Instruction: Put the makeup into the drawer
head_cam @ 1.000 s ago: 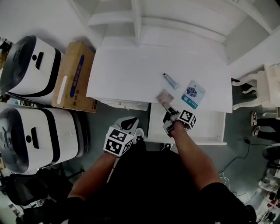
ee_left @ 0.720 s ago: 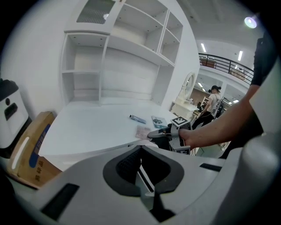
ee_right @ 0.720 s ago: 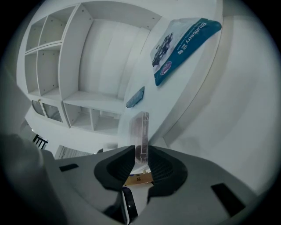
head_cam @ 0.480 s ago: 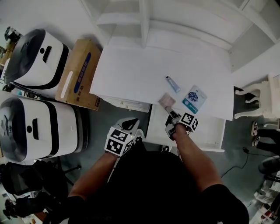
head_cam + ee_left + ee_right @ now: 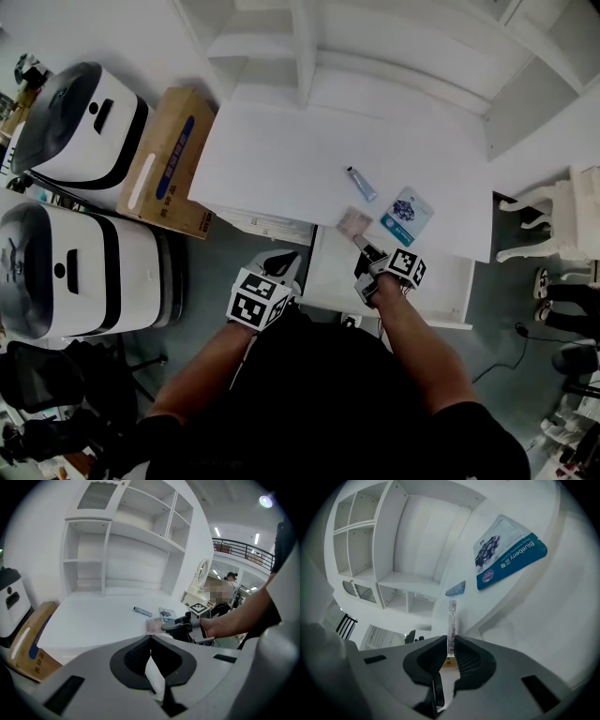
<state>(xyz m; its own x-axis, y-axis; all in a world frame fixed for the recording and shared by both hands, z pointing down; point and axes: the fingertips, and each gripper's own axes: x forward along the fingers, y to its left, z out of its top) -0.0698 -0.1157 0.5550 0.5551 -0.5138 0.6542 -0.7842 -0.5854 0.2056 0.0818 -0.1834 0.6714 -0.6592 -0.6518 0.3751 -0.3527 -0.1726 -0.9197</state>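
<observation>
Desk [image 5: 281, 159], white, across the far side; open white drawer [image 5: 333, 274] at its near right. Right gripper [image 5: 361, 246] over the drawer, jaws just closing, clamped on thin pinkish makeup palette [image 5: 353, 222] at the desk's near edge. Left gripper [image 5: 285, 262] near left, jaws together, empty. Blue-and-white sachet [image 5: 406, 215] and small blue tube [image 5: 363, 184] farther in.
</observation>
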